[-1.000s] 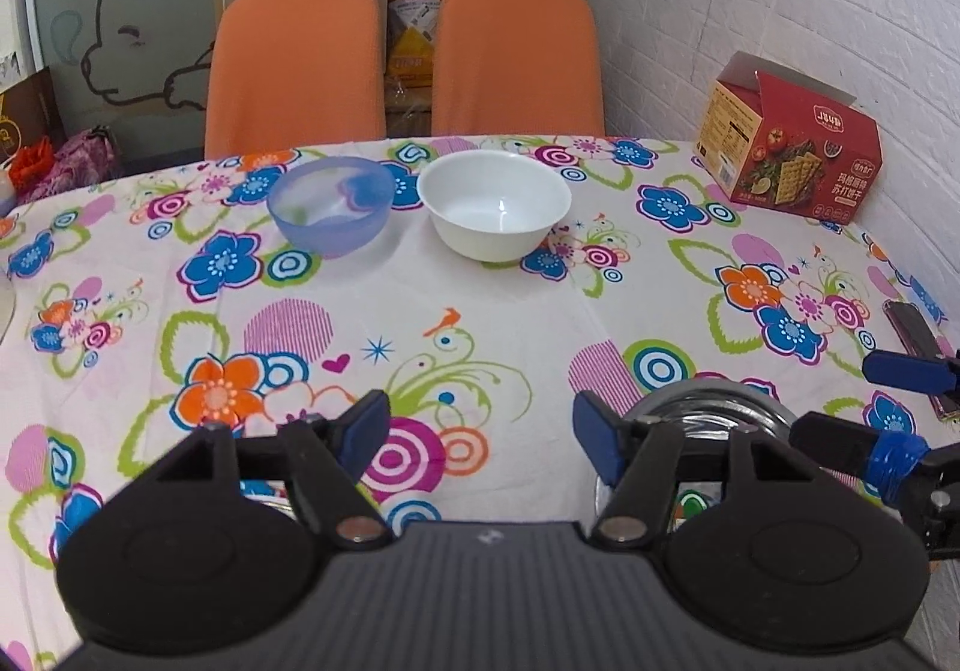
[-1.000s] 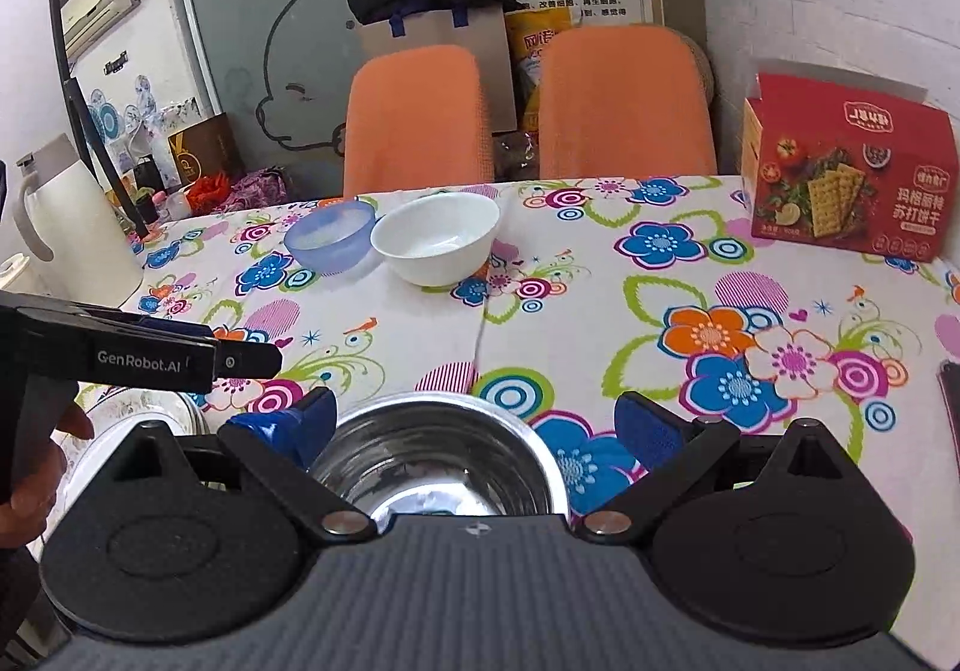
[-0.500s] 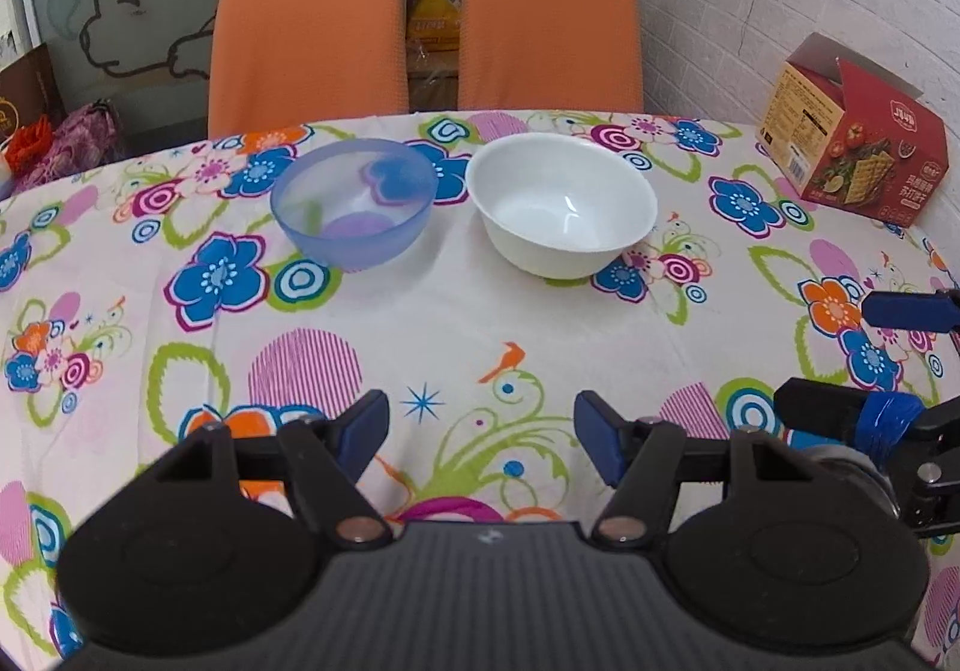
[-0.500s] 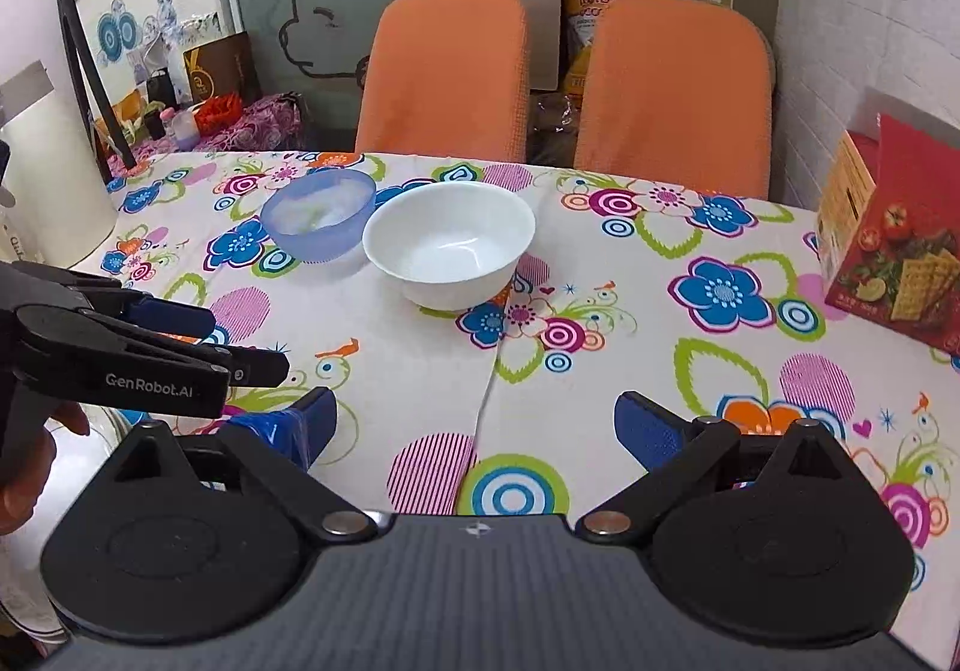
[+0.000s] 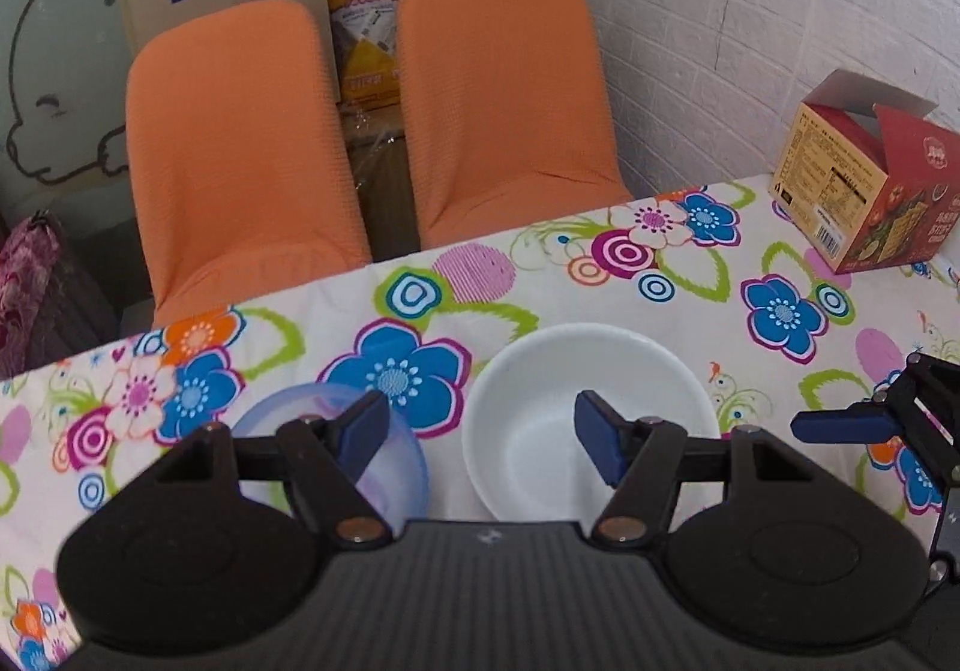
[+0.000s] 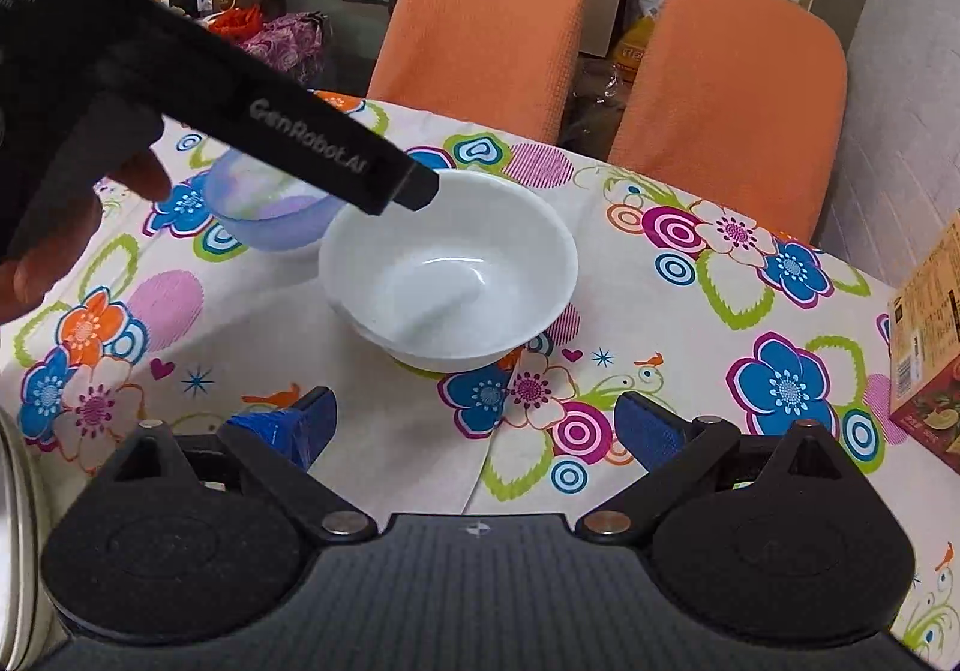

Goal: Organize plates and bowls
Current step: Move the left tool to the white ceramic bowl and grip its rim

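A white bowl (image 5: 540, 407) (image 6: 447, 275) and a translucent blue bowl (image 5: 288, 413) (image 6: 264, 203) sit side by side on the flowered tablecloth (image 5: 600, 275). My left gripper (image 5: 480, 440) hangs open right above them, one finger over each bowl, holding nothing. In the right wrist view its black body crosses above the blue bowl to the white bowl's rim. My right gripper (image 6: 474, 425) is open and empty, a little short of the white bowl. A metal rim (image 6: 18, 497) shows at that view's left edge.
Two orange chairs (image 5: 360, 131) stand behind the table's far edge. A red cracker box (image 5: 870, 197) stands by the white brick wall on the right. A hand (image 6: 54, 245) holds the left gripper. A cardboard box and bags are behind the chairs.
Both grippers have moved forward across the table toward the two bowls; the left now hovers over them. The steel bowl has dropped out of the middle of the right wrist view.
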